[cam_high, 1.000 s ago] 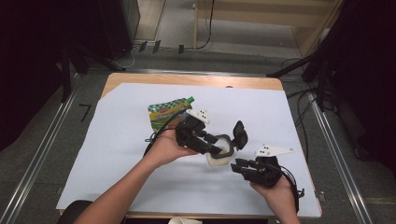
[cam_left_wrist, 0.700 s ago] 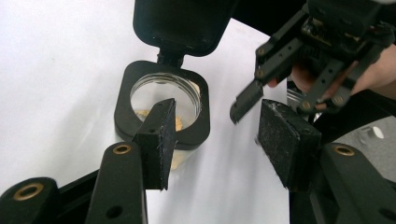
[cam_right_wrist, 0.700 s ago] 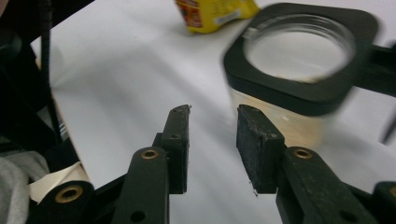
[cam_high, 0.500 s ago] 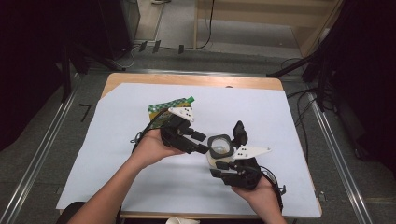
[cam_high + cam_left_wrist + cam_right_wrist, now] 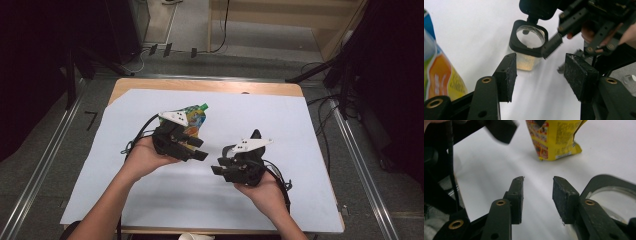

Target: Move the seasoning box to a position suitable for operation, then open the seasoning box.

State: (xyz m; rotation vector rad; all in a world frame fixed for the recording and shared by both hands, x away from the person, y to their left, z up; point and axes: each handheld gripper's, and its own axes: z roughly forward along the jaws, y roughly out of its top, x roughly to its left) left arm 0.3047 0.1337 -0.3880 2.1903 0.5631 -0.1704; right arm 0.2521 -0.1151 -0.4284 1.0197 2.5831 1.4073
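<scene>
Now both grippers, left (image 5: pixel 197 150) and right (image 5: pixel 220 167), have just spread their jaws, empty; the open-lidded jar (image 5: pixel 529 41) stands on the bench between them. Next likely calls for the pouch (image 5: pixel 192 120).

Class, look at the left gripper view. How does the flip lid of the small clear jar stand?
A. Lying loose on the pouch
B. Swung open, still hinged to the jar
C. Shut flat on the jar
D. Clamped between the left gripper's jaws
B: the black lid is swung up behind the jar, joined at the hinge, and the round mouth is uncovered; the left gripper has nothing between its jaws.
</scene>
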